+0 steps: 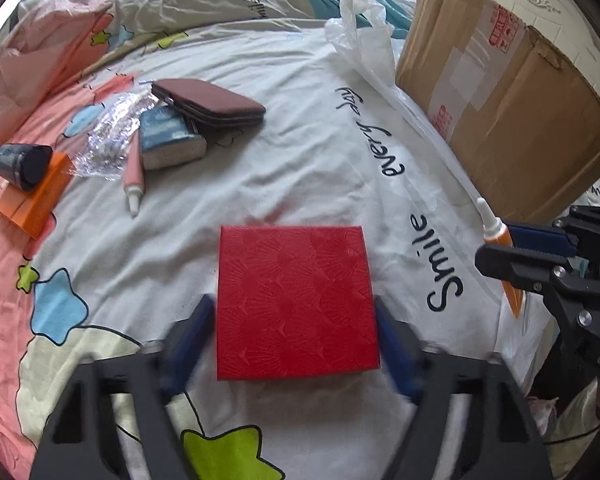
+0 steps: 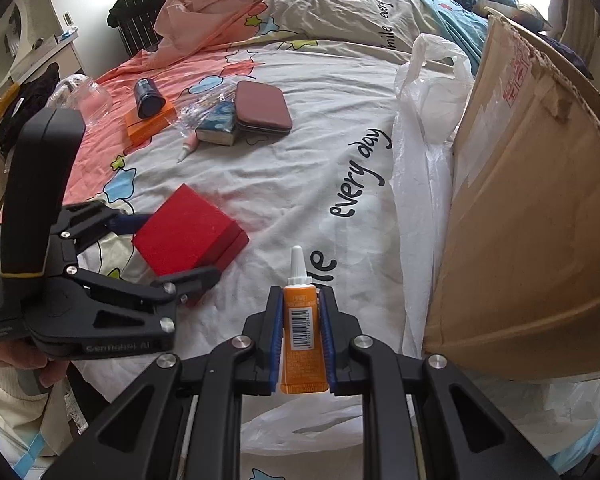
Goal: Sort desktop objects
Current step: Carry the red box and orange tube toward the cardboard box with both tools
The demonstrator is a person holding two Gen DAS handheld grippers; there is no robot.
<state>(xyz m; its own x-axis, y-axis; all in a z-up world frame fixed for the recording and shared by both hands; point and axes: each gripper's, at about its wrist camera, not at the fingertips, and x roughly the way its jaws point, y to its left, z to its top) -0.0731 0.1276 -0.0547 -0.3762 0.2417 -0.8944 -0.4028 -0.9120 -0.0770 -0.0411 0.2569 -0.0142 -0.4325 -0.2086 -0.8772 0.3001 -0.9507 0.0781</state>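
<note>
A flat red box point(image 1: 296, 300) lies on the printed bedsheet point(image 1: 300, 160). My left gripper point(image 1: 294, 308) straddles it, with one blue pad against each side; the fingers point(image 1: 188, 340) look blurred. In the right wrist view the left gripper point(image 2: 172, 248) clasps the red box point(image 2: 184, 228) from the left. My right gripper point(image 2: 301, 294) is shut on an orange glue tube point(image 2: 300, 336) with a white nozzle pointing forward, held above the sheet. The left wrist view shows the right gripper point(image 1: 496, 244) and the glue tube point(image 1: 492, 228) at the right edge.
An open cardboard box point(image 2: 532, 220) stands at the right with a white plastic bag point(image 2: 428, 120) beside it. Farther back lie a brown case point(image 1: 212, 104), a blue tissue pack point(image 1: 168, 140), a pink tube point(image 1: 134, 172), clear wrap point(image 1: 108, 136), an orange box point(image 1: 36, 196) and a dark jar point(image 1: 22, 164).
</note>
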